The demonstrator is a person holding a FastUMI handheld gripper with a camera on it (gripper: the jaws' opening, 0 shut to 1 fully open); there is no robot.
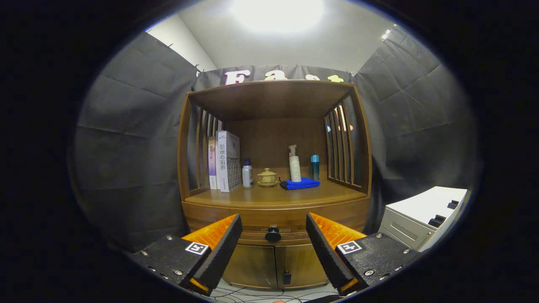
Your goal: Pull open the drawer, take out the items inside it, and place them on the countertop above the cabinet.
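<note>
Fingers (273, 235) spread wide, framing the round knob (273, 234) of the shut wooden drawer (252, 221) (smooth, curved front); soft folded cloth (301, 183) on tabletop (236, 197).

- A strong ceiling light (278, 12) shines from above and is burned out to pure white.
- The cabinet (276, 168) is sharp and evenly lit, with shadow under its top board.
- The fisheye lens bends straight lines, and the corners grow dim.
</note>
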